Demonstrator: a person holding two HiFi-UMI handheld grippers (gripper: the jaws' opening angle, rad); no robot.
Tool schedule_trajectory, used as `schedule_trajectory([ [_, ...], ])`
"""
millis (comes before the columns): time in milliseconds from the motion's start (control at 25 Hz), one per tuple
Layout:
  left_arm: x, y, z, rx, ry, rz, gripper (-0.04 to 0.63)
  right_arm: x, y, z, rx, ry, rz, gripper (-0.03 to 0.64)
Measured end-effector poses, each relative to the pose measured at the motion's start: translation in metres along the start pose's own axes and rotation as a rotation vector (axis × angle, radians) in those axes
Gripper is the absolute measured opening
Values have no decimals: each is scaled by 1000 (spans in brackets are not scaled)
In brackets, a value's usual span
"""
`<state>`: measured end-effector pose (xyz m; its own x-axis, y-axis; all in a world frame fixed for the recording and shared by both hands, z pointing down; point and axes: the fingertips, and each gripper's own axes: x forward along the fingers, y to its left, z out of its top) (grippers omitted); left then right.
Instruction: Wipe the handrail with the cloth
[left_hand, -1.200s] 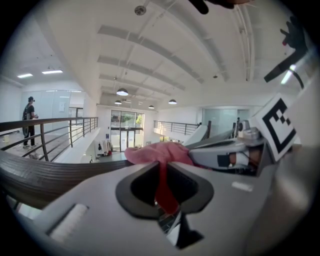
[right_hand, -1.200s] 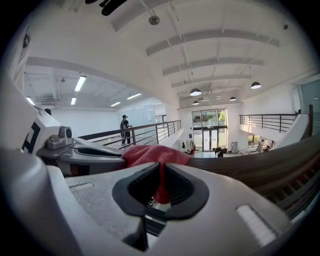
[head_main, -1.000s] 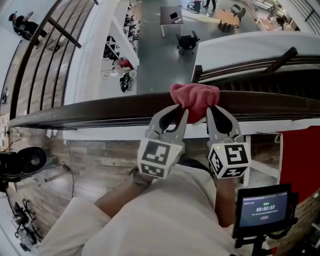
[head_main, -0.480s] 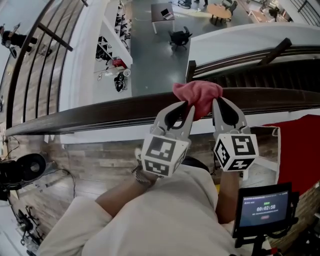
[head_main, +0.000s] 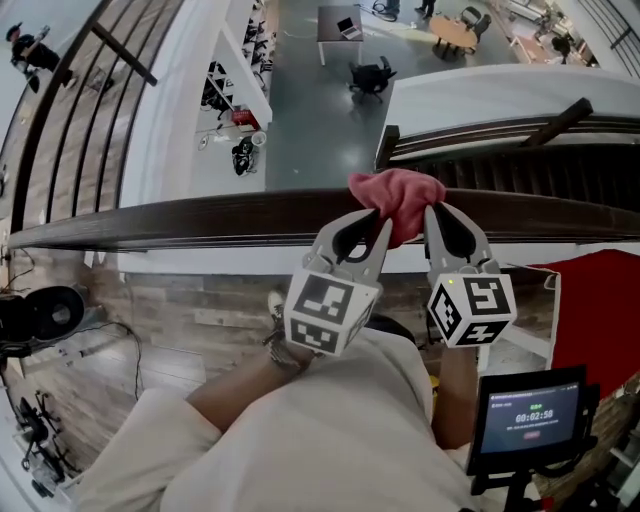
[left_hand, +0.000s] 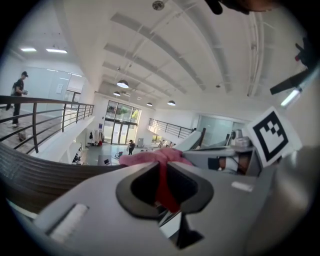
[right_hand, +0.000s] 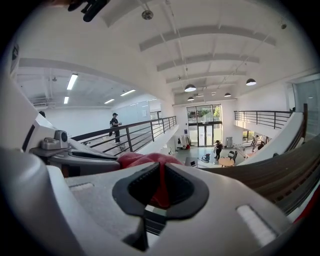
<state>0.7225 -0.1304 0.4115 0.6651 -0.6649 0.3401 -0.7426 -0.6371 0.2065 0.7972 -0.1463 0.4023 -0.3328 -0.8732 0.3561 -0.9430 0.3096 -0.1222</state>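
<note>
pink cloth (head_main: 395, 192) atop dark handrail (head_main: 200, 215), clamped by left tongs (head_main: 372, 222) and right tongs (head_main: 437, 215), screen (head_main: 530, 415) below.

- Your head camera looks steeply down over the handrail (head_main: 200, 215) into the hall.
- Cameras on the left gripper (head_main: 367, 218) and right gripper (head_main: 437, 214) sit close behind their jaws, facing outward.
- All three share the cloth (head_main: 395, 190).

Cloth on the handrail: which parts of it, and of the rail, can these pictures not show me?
Cloth underside, head view: hidden by its own folds on the handrail.
Cloth's gripped edges, head view: covered by the left tool and right tool.
Handrail ends, head view: cut off at both picture edges.
</note>
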Motion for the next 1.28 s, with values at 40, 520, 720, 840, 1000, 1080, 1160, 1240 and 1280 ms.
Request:
schedule_trajectory([
  [40, -3, 3, -1, 1, 5, 2, 51, 1, 3, 0, -3, 5, 4, 32],
  [520, -32, 31, 6, -18, 35, 8, 51, 16, 44, 7, -31, 49, 45, 32],
  [720, -45, 47, 3, -24, 35, 24, 44, 25, 64, 7, -49, 62, 55, 32],
  [840, -53, 55, 2, -38, 32, 30, 44, 29, 74, 7, -52, 67, 57, 32],
  [1000, -60, 61, -3, -41, 27, 34, 44, 31, 85, 3, -64, 77, 64, 32],
  [1080, -65, 64, -6, -40, 26, 34, 44, 33, 90, 2, -71, 80, 65, 32],
  [1160, -69, 69, -6, -41, 25, 36, 44, 35, 97, 2, -77, 82, 68, 32],
  [1240, -77, 77, -8, -45, 22, 41, 44, 38, 108, 1, -85, 85, 73, 32],
  [1280, -81, 81, -10, -47, 21, 44, 44, 39, 114, 0, -89, 87, 77, 32],
])
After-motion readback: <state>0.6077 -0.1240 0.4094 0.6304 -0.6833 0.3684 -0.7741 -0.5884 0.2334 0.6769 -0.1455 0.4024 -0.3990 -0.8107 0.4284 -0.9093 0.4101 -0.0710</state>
